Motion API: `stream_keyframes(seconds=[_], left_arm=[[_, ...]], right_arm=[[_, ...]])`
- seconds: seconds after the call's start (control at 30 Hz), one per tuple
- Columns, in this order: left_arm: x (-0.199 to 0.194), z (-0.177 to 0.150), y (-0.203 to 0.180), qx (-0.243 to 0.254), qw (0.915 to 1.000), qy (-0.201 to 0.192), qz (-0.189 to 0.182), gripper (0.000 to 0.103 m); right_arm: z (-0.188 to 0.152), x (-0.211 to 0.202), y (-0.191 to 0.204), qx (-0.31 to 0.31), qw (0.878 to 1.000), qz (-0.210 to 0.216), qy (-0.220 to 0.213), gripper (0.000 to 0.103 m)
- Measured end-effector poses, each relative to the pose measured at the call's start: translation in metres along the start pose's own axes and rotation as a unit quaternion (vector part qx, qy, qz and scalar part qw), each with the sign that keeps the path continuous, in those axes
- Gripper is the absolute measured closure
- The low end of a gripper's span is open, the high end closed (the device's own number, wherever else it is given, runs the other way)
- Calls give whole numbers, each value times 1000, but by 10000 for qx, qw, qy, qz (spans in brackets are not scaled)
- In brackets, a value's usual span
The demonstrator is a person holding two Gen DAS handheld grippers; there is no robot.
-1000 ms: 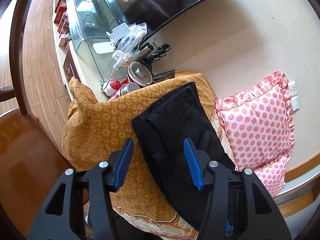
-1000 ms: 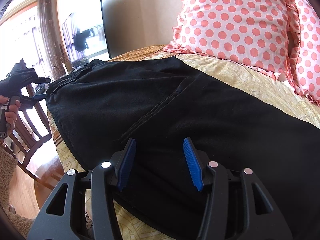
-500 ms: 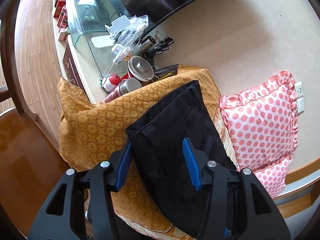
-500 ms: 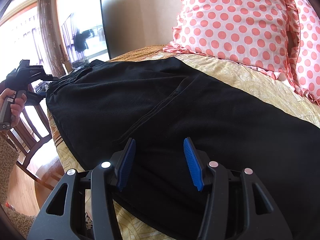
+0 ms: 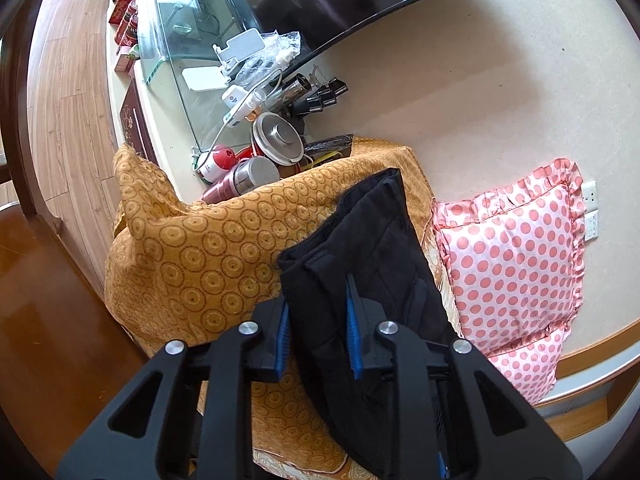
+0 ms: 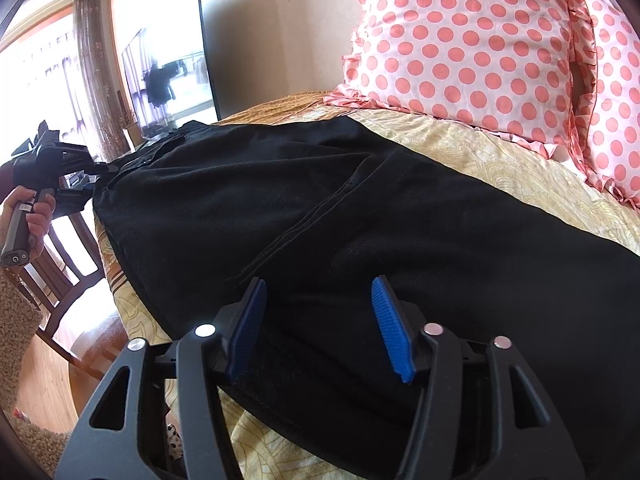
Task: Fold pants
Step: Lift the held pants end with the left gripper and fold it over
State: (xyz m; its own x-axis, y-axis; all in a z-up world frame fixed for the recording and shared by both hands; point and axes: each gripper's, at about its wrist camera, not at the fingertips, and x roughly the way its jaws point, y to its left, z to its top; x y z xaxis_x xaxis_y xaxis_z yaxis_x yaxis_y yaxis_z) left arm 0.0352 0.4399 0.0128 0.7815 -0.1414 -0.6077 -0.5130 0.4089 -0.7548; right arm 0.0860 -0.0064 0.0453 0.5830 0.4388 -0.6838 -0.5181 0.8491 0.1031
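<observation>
Black pants [image 6: 360, 216] lie flat along a yellow patterned cover [image 6: 500, 160]. In the left wrist view their waist end [image 5: 360, 248] rests on an orange patterned cloth [image 5: 208, 248]. My left gripper [image 5: 316, 324] has its blue pads closed in on the near waist corner, with black fabric between them. It also shows at the far left of the right wrist view [image 6: 80, 180], held by a hand at the waistband. My right gripper [image 6: 318, 320] is open, its fingers just over the pants' near edge with nothing between them.
Pink polka-dot pillows [image 6: 480, 52] lean against the wall behind the pants. A dark TV [image 6: 168, 76] and a glass stand with jars, a metal lid and cables [image 5: 260, 136] sit past the waist end. A wooden chair [image 6: 68, 256] stands by the left edge.
My left gripper moved forward onto the waist corner and its jaws narrowed around the fabric. My right gripper has stayed still and open.
</observation>
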Motion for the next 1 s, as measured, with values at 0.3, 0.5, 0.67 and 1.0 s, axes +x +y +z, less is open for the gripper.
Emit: stream_keyframes(seconds=[0.3,0.5,0.67,1.0], left_arm=[[-26,-19,-59,958,9941,-503,27,88],[-36,-53,-137,1837,9818,-420,-244,89],[-28,-101,-211,2648,9629,-97,-511,89],[20,-253,-353,3951,9025,975,-1408,90]], right_arm=[[-24,-50,-11,-90,9986,17,-511,17],[-36,-85,-41,422,9962,88,-761,17],[-49,-113,-64,751,9920,-2,-1015,16],[-85,-165,-117,1355,9815,-514,-1248,16]])
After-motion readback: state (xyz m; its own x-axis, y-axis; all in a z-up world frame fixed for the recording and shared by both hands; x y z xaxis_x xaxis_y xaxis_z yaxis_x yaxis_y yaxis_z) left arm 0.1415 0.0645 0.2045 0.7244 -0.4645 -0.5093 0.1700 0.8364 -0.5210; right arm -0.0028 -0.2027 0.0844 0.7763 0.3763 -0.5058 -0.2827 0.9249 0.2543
